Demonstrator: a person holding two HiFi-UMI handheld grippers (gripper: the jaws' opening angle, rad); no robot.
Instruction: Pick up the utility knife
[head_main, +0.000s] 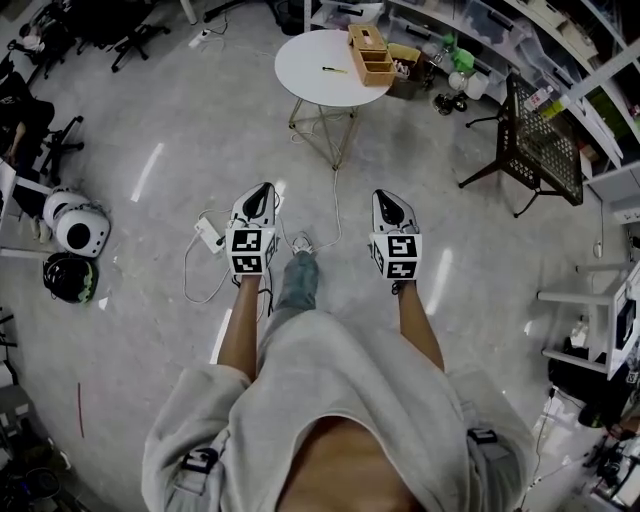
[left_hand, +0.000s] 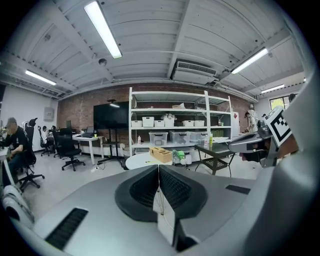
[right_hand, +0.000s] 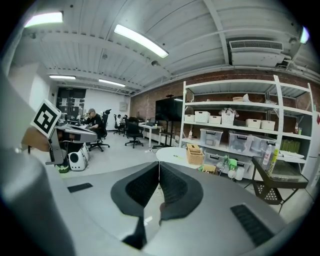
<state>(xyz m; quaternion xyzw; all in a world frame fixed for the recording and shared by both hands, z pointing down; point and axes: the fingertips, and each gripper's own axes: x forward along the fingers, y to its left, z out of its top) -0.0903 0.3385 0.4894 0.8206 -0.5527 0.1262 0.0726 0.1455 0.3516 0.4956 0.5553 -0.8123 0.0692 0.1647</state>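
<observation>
The utility knife (head_main: 334, 70) is a small yellow-green strip lying on a round white table (head_main: 305, 75) well ahead of me, beside a wooden box (head_main: 369, 53). My left gripper (head_main: 262, 188) and right gripper (head_main: 385, 195) are held side by side over the floor, both pointing at the table and far short of it. In the left gripper view the left gripper (left_hand: 159, 172) has its pads together with nothing between them. The right gripper (right_hand: 159, 172) is likewise shut and empty, with the knife (right_hand: 178, 156) tiny on the distant table (right_hand: 170, 152).
A black mesh side table (head_main: 540, 140) stands at the right. A power strip with a white cable (head_main: 210, 235) lies on the floor by my left gripper. White helmets (head_main: 75, 228) rest at the left. Shelving with bins (right_hand: 235, 140) stands behind the table, office chairs at the far left.
</observation>
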